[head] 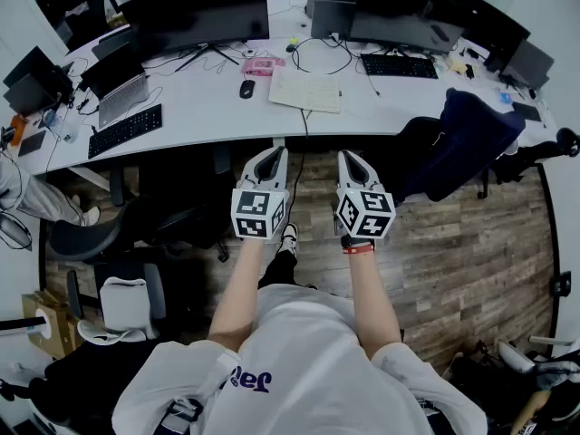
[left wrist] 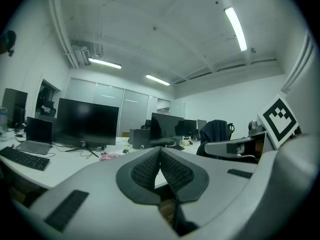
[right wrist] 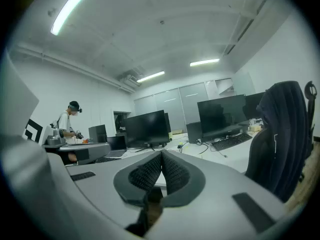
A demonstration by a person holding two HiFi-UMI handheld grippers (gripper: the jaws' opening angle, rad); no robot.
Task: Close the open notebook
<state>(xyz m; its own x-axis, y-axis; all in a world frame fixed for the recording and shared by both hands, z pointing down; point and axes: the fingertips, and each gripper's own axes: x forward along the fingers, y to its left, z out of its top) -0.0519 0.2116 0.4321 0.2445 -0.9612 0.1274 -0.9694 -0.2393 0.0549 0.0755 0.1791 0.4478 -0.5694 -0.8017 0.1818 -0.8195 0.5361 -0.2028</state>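
Note:
The open notebook [head: 305, 91] lies flat on the white desk [head: 199, 107], its pale pages spread, just beyond the desk's near edge. My left gripper [head: 273, 152] and right gripper [head: 350, 157] are held side by side over the wooden floor, short of the desk, both pointing toward it. In the left gripper view the left gripper [left wrist: 160, 149] has its jaws pressed together with nothing between them. The right gripper [right wrist: 161, 154] shows the same in its own view: jaws meeting, empty. A sliver of the notebook's page shows behind each pair of tips.
Around the notebook sit a black mouse [head: 246, 89], a pink item [head: 263, 65], keyboards [head: 399, 65] [head: 125, 130], a laptop [head: 118, 84] and monitors [head: 201, 16]. A chair with a dark jacket [head: 471, 134] stands right, another chair [head: 91, 238] left. A person [right wrist: 67, 121] stands far off.

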